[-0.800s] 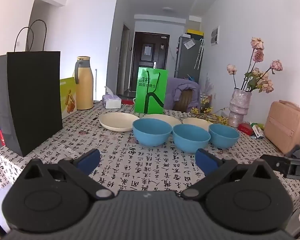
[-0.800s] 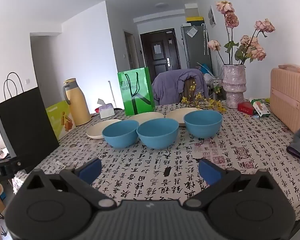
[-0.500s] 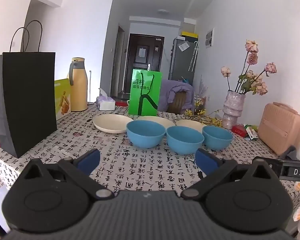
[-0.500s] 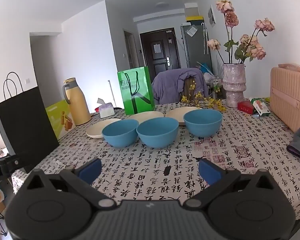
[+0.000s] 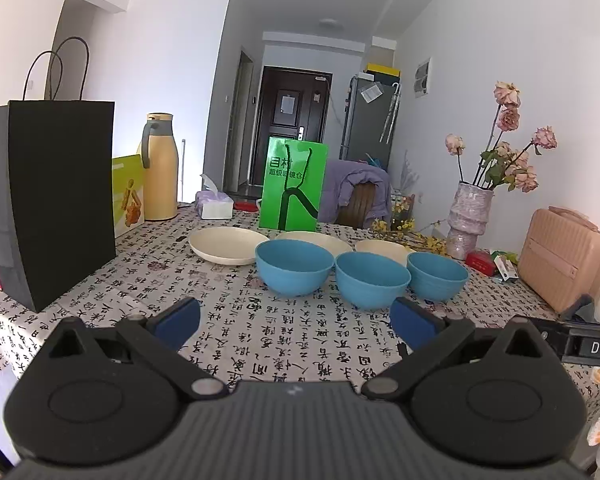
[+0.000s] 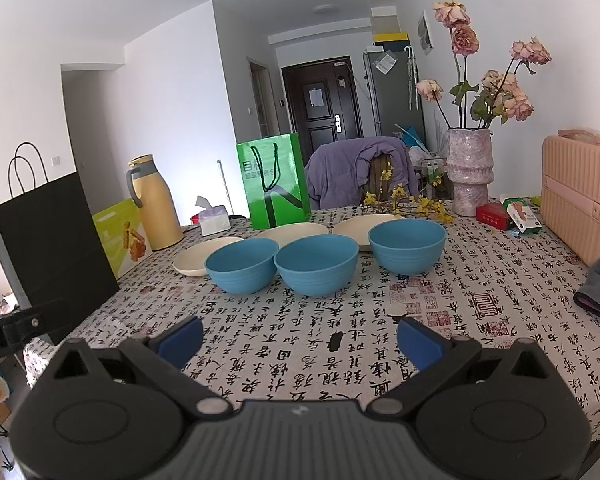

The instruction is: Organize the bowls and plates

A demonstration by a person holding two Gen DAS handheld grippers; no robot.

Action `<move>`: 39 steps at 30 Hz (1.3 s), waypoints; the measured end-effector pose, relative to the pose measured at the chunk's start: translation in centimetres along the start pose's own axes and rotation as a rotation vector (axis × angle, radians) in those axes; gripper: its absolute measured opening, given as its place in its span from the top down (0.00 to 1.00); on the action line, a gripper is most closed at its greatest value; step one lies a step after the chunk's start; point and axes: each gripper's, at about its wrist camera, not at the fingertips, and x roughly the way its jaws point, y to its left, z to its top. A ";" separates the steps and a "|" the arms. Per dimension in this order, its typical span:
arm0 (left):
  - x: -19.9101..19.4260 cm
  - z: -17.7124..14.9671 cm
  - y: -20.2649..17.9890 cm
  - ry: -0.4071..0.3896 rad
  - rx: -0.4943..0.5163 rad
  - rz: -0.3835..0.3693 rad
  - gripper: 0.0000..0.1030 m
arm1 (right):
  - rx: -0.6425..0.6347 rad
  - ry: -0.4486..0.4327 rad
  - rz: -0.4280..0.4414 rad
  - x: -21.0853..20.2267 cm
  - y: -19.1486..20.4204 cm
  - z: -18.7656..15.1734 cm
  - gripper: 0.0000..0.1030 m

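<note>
Three blue bowls stand in a row mid-table: left bowl (image 5: pixel 295 266) (image 6: pixel 242 265), middle bowl (image 5: pixel 373 278) (image 6: pixel 316 266), right bowl (image 5: pixel 437 276) (image 6: pixel 407 245). Behind them lie three cream plates, the left plate (image 5: pixel 227 245) (image 6: pixel 199 261), the middle plate (image 5: pixel 315 239) (image 6: pixel 292 232) and the right plate (image 5: pixel 384 247) (image 6: pixel 360 226), partly hidden by the bowls. My left gripper (image 5: pixel 296 323) is open, well short of the bowls, with only tablecloth between its blue pads. My right gripper (image 6: pixel 300 338) is likewise open and empty, back from the bowls.
A black paper bag (image 5: pixel 50 200) and a yellow flask (image 5: pixel 160 168) stand at the left. A green bag (image 5: pixel 294 184), tissue box (image 5: pixel 216 206) and a chair with a purple jacket (image 6: pixel 356 172) are at the back. A flower vase (image 6: pixel 470 170) and pink case (image 6: pixel 580 192) sit right.
The left wrist view has shifted a little: the bowls and plates sit slightly further left in it than before. The right view is nearly unchanged. Both grippers stay open.
</note>
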 end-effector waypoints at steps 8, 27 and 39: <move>0.0 -0.1 0.1 0.008 -0.011 -0.005 0.00 | -0.002 0.000 0.000 0.0 0.0 0.0 0.00; 0.0 0.0 0.1 0.012 -0.016 -0.004 0.00 | -0.011 0.003 0.000 0.1 0.4 -0.2 0.00; 0.0 0.0 0.1 0.013 -0.019 -0.001 0.00 | -0.011 0.004 0.000 0.1 0.4 -0.3 0.00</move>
